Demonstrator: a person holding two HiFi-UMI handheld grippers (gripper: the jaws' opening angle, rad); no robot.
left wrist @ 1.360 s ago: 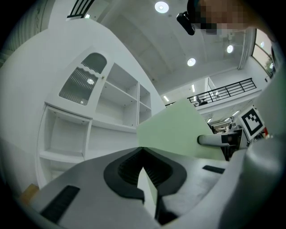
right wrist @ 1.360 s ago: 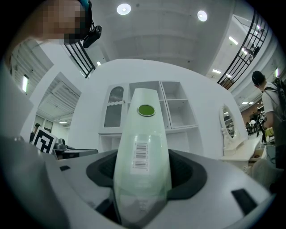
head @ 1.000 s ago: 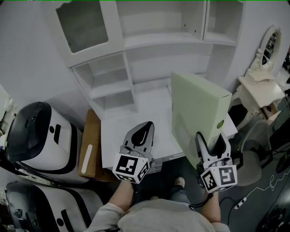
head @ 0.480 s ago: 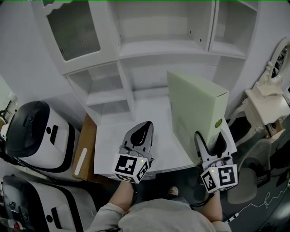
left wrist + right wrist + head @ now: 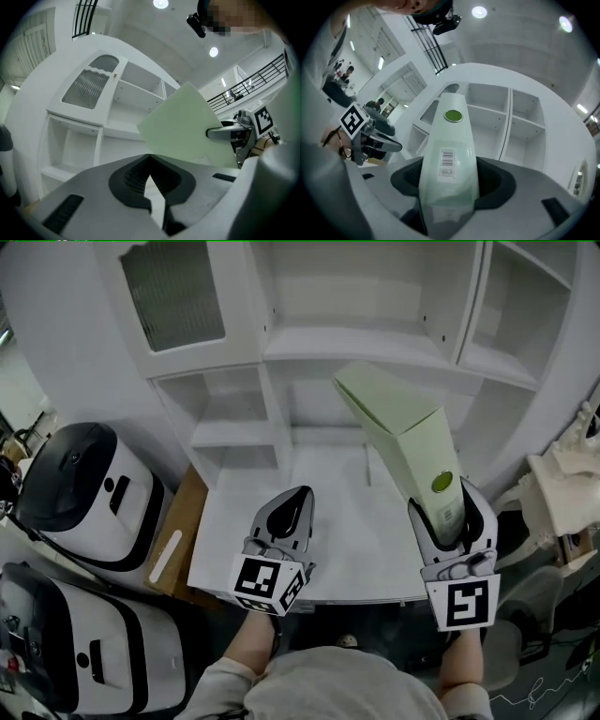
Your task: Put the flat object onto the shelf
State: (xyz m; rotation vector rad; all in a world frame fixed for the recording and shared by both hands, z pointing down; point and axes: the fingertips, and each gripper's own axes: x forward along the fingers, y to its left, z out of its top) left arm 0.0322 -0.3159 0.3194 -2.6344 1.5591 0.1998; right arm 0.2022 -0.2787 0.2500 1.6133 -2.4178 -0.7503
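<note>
One pale green flat object [image 5: 398,432], pinched at its lower end by the right gripper [image 5: 448,514], tilts up over the desk toward one white shelf unit [image 5: 356,341]; contact unclear. Left gripper [image 5: 298,501] pressed together, empty. Two black-and-white machines [image 5: 84,493] at left, the lower one cut off.

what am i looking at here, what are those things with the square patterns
No robot: a person holds a two-fingered gripper in each hand. One picture comes from a camera on the person's head, looking down; the other two ride on the grippers. The right gripper clamps a flat pale green folder, tilted toward the white shelf unit. The left gripper is shut on nothing, above the white desk. The patterned cubes belong to the grippers.
</note>
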